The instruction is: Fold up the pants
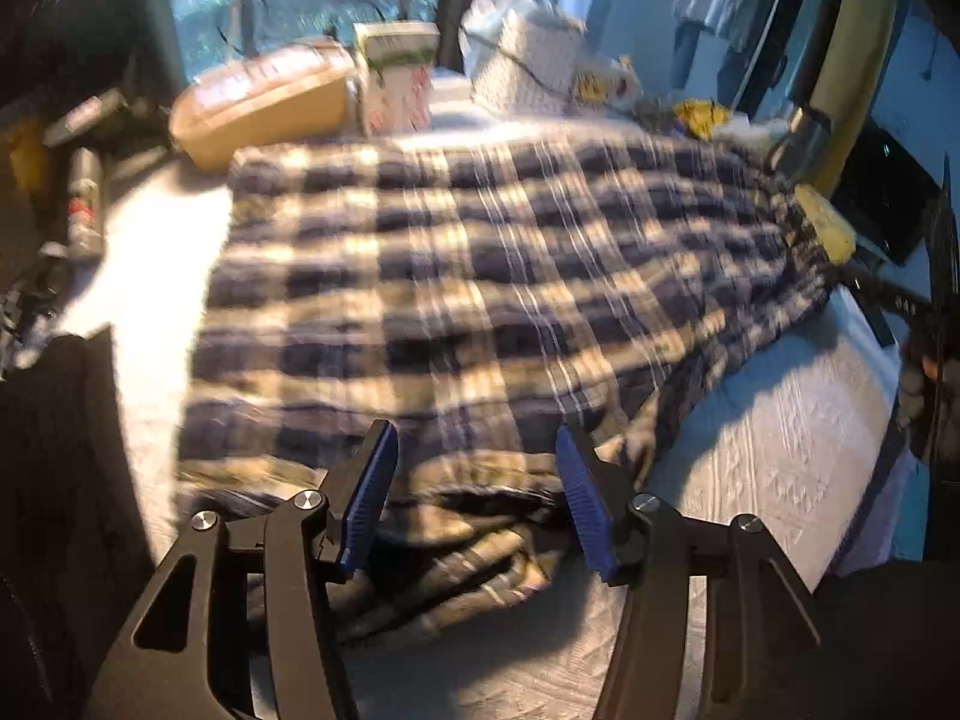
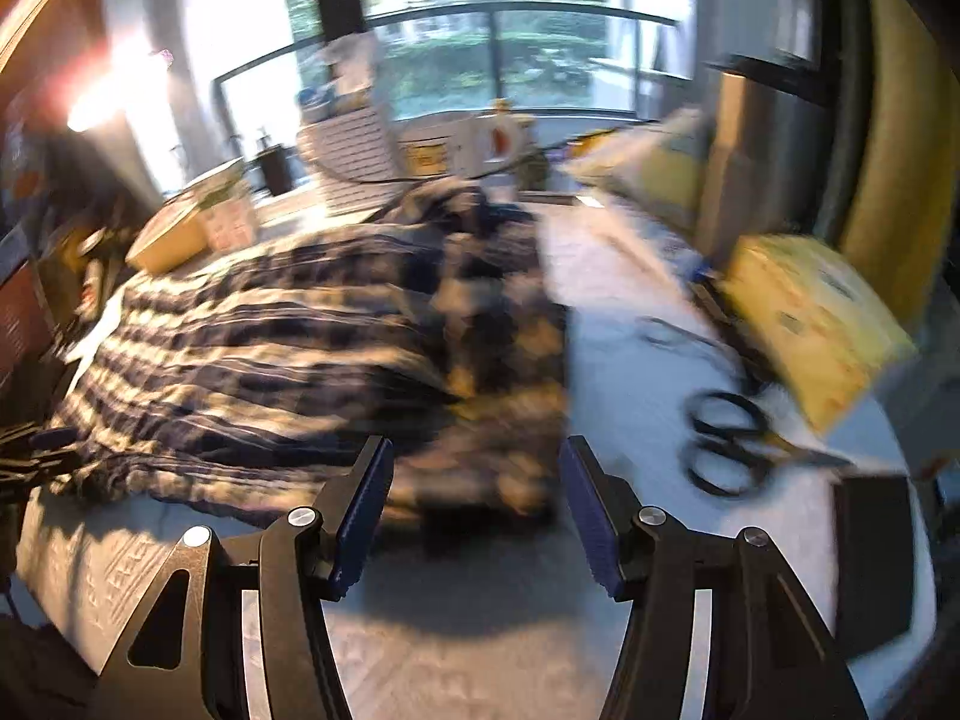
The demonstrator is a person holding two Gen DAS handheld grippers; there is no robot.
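Navy and cream plaid pants [image 1: 468, 276] lie spread across a white textured tabletop [image 1: 780, 456], with a bunched, crumpled end near the front. My left gripper [image 1: 477, 498] hangs open just above that crumpled near edge, its blue pads apart and nothing pressed between them. In the right wrist view the same pants [image 2: 288, 336] stretch away to the left, and their near right corner lies between and just beyond my right gripper [image 2: 477, 504], which is open and empty over the table. Both views are blurred.
Black-handled scissors [image 2: 726, 444] lie right of the right gripper, beside a yellow box [image 2: 810, 318]. At the table's far edge stand a tan padded case [image 1: 264, 102], a carton [image 1: 399, 78] and a white woven basket [image 1: 528, 63]. Clutter sits off the left edge.
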